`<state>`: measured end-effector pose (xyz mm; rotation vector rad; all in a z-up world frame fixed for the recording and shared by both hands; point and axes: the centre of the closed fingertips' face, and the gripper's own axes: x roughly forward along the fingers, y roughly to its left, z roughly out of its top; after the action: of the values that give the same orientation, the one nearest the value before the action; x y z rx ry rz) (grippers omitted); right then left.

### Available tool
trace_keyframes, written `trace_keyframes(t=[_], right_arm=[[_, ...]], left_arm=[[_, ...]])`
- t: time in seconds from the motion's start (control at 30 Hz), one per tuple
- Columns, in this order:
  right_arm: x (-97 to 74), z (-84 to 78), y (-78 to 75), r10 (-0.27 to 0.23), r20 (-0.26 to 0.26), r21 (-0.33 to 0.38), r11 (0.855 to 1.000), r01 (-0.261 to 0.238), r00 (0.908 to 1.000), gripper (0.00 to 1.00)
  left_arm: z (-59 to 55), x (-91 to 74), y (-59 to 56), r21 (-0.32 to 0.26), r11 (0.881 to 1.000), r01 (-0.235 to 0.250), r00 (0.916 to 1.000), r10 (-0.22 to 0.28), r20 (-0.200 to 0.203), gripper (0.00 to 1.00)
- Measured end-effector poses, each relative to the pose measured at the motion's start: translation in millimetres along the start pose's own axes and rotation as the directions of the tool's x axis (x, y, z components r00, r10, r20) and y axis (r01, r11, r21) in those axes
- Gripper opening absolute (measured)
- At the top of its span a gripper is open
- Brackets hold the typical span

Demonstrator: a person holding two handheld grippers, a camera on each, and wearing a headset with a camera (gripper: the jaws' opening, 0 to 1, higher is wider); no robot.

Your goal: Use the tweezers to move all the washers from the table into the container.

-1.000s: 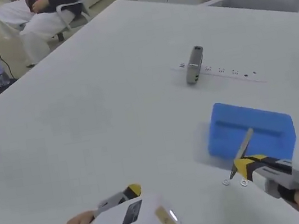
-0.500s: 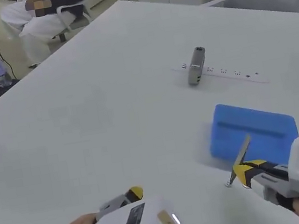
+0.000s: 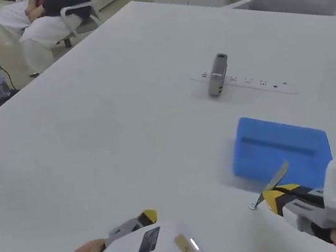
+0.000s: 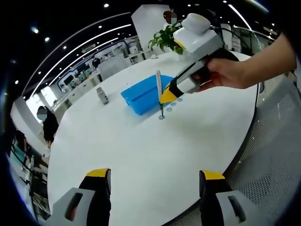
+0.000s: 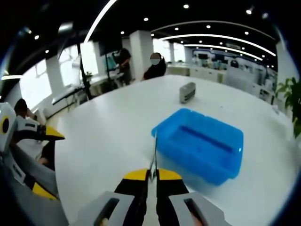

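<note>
Tip of tweezers (image 4: 159, 92) at washer (image 4: 161, 117), left gripper view, container (image 4: 141, 96) beside

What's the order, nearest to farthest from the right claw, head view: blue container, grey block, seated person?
1. blue container, just beyond the right claw.
2. grey block, mid-table.
3. seated person, far top left corner.

Right claw (image 5: 151, 175) pinches tweezers (image 5: 154, 149); left claw (image 4: 153, 174) spread wide.
</note>
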<state>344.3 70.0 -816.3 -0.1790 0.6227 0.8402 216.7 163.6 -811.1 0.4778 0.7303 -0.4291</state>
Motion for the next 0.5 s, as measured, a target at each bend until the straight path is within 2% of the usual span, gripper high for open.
trace_keyframes(t=[0.5], right_arm=[[0.5, -1.0, -4.1, 0.006, -0.011, 0.006, 1.0, -0.006, 0.9999, 0.04]], left_arm=[[-0.5, 0.2, -0.3, 0.005, 1.0, 0.001, 1.0, -0.001, -0.005, 0.78]])
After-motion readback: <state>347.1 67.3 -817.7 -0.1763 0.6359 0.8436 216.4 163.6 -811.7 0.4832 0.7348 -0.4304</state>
